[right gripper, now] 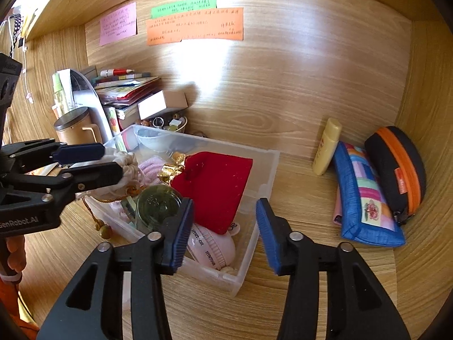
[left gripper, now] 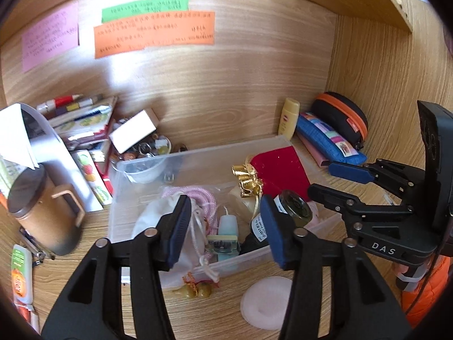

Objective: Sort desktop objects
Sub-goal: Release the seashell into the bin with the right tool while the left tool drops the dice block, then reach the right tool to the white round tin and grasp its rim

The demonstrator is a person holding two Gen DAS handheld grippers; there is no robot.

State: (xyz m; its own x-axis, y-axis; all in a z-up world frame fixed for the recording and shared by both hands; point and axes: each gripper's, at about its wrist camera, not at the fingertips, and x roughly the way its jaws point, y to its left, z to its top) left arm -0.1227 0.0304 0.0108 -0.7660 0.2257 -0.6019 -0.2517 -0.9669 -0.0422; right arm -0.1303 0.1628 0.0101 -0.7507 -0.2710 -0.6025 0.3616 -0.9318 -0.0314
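Note:
A clear plastic bin [left gripper: 198,153] [right gripper: 266,170] sits on the wooden desk. It holds a red velvet pouch [left gripper: 280,170] [right gripper: 218,187] with a gold bow [left gripper: 246,178], a white drawstring bag [left gripper: 153,215] [right gripper: 124,164], pink cord [left gripper: 198,195], a dark glass jar [left gripper: 294,206] [right gripper: 155,206] and a pink round case [right gripper: 215,249]. My left gripper [left gripper: 223,229] is open and empty above the bin's near side; it also shows in the right wrist view [right gripper: 93,164]. My right gripper [right gripper: 223,232] is open and empty over the bin's right end; it also shows in the left wrist view [left gripper: 325,178].
A brown lidded mug [left gripper: 42,212], stacked books and packets [left gripper: 85,119] and a bowl of trinkets [left gripper: 147,153] crowd the left. A yellow tube [right gripper: 327,150], blue pouch [right gripper: 365,195] and black-orange case [right gripper: 396,167] lie right. A white round pad [left gripper: 266,301] and gourd charm [left gripper: 195,289] lie near the bin.

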